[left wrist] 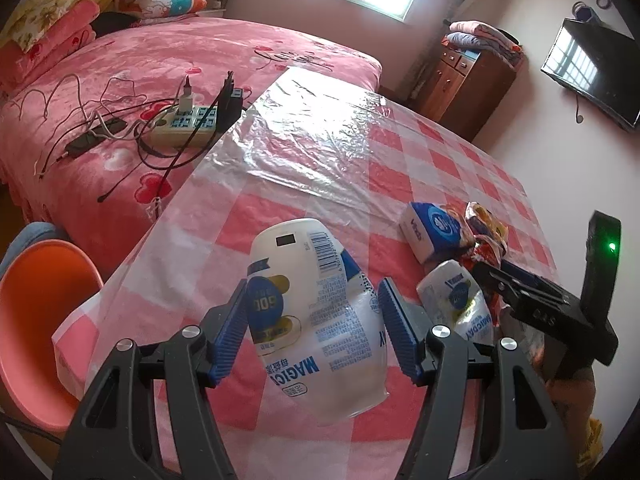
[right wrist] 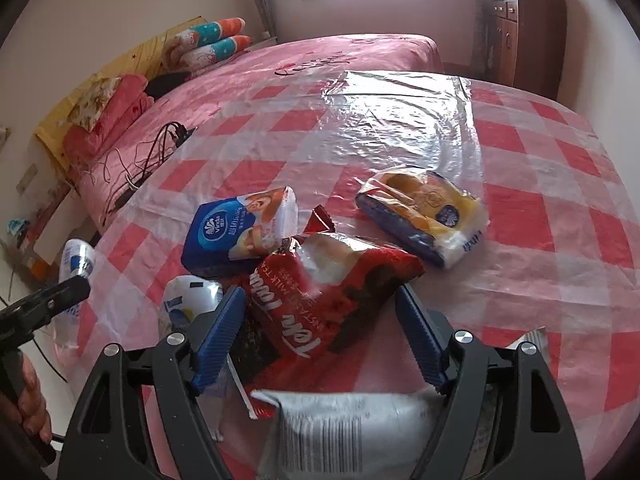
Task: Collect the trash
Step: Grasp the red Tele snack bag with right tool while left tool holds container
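My left gripper (left wrist: 314,286) is shut on a white MAGICDAY bottle (left wrist: 320,320), which hangs tilted above the checked table (left wrist: 440,152). A second white bottle (left wrist: 456,300) lies to its right beside a blue tissue pack (left wrist: 432,232). In the right wrist view a crumpled red milk-tea bag (right wrist: 320,280) lies on the table between the pads of my right gripper (right wrist: 318,292). The jaws stand wide on either side of it and do not squeeze it. A yellow and blue pack (right wrist: 424,212) lies farther right, and the tissue pack (right wrist: 232,232) to the left.
An orange plastic tub (left wrist: 44,320) stands off the table's left edge. A silver wrapper with a barcode (right wrist: 352,424) lies under the right gripper's base. Beyond the table, a pink bed carries a power strip (left wrist: 184,124) and cables. A wooden cabinet (left wrist: 460,80) stands at the back.
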